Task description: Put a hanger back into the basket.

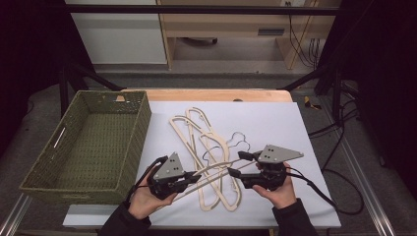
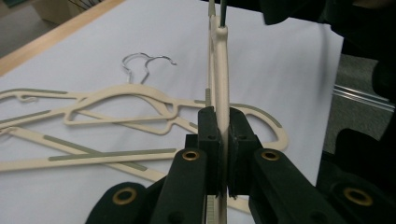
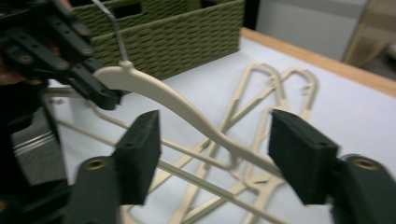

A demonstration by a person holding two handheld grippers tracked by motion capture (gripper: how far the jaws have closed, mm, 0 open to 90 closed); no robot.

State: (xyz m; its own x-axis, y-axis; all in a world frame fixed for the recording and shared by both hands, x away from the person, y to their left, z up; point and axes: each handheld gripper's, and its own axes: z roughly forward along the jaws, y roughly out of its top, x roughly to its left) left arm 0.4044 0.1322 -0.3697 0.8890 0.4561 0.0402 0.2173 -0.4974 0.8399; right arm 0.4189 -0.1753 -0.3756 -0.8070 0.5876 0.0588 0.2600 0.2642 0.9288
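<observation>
Two handheld grippers meet over a white mat on the table. The left gripper has its jaws pinched tight on a cream plastic hanger, which is lifted off the mat and spans the gap between the two hands; in the left gripper view the hanger stands edge-on between the clamped pads. The right gripper has its jaws spread wide, with the hanger's arm running between them and neither pad pressing on it. Below the lifted hanger, a loose pile of matching cream hangers with wire hooks lies flat on the mat. At the left side of the table, just beside the mat's edge, sits a green woven basket.
</observation>
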